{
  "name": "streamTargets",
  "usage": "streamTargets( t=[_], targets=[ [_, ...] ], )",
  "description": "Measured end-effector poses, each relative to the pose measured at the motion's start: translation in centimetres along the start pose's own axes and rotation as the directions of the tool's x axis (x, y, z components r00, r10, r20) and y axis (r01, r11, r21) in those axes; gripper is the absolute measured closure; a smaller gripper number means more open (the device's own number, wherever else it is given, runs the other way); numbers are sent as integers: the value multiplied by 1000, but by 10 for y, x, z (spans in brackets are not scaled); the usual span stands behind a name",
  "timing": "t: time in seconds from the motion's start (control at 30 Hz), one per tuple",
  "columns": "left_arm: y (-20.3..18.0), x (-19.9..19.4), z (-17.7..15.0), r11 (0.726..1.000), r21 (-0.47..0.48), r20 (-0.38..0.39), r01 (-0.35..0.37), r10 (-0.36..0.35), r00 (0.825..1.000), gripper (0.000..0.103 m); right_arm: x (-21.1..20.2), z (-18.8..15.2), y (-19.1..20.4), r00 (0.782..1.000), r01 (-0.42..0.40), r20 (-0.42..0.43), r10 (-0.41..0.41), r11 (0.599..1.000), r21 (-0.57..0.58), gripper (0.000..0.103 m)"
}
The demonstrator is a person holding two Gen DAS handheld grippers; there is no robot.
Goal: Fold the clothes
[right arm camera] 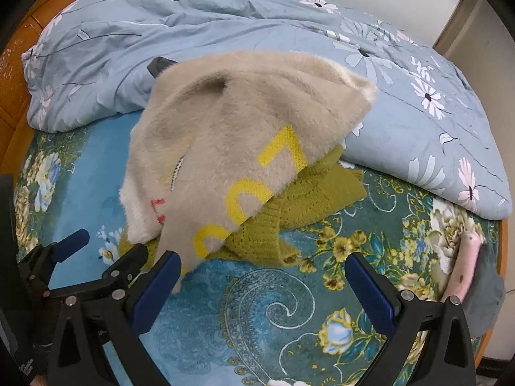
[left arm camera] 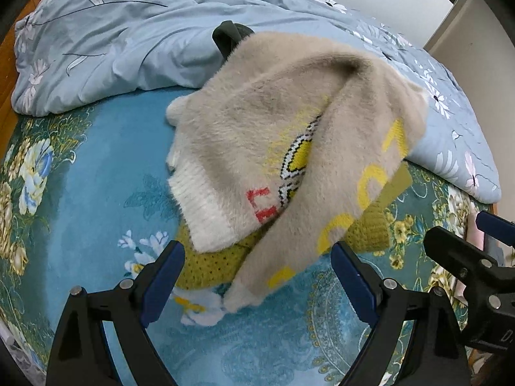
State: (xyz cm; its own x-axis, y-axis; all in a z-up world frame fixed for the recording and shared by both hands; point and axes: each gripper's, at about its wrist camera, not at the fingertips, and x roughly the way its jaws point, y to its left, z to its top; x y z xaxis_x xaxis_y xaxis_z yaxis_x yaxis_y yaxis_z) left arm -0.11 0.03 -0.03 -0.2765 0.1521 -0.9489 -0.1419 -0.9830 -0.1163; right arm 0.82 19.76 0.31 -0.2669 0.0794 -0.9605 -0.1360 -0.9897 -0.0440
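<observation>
A fuzzy beige sweater (left arm camera: 273,135) with yellow letters, red letters and a white ribbed hem lies heaped on the bed; it also shows in the right wrist view (right arm camera: 231,135). Its sleeve (left arm camera: 289,251) trails toward me. Under it lies an olive-green knit garment (right arm camera: 289,206), also seen in the left wrist view (left arm camera: 209,267). My left gripper (left arm camera: 257,276) is open, its jaws on either side of the sleeve end, not touching it. My right gripper (right arm camera: 262,276) is open and empty, just right of the sleeve end.
A crumpled light-blue floral duvet (left arm camera: 128,32) fills the back of the bed. A dark item (left arm camera: 228,35) pokes out behind the sweater. The teal floral bedsheet (right arm camera: 273,315) lies in front. Pink and grey clothing (right arm camera: 473,273) sits at the right edge. The right gripper (left arm camera: 476,263) appears beside the left.
</observation>
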Motion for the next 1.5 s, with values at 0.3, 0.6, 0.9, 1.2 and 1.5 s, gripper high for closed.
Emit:
streamTargets(
  t=[0.3, 0.6, 0.9, 1.2, 1.5],
  targets=[
    [-2, 9, 15, 1000, 19, 1, 1, -1, 1000, 11, 14, 12, -7, 1000, -10, -27, 10, 1000, -11, 0],
    [-22, 21, 51, 993, 97, 28, 63, -66, 997, 11, 19, -16, -39, 998, 5, -69, -4, 1000, 23, 0],
    [-78, 32, 102, 979, 165, 63, 120, -132, 989, 20, 0, -65, -92, 996, 13, -84, -1, 990, 142, 0],
    [-92, 0, 116, 953, 125, 88, 275, -286, 954, 93, -24, -113, -128, 993, 60, -112, -38, 977, 206, 0],
    [-74, -126, 15, 842, 285, 201, 457, -519, 831, 94, -56, -146, -135, 997, 24, -73, -3, 959, 284, 0]
  ],
)
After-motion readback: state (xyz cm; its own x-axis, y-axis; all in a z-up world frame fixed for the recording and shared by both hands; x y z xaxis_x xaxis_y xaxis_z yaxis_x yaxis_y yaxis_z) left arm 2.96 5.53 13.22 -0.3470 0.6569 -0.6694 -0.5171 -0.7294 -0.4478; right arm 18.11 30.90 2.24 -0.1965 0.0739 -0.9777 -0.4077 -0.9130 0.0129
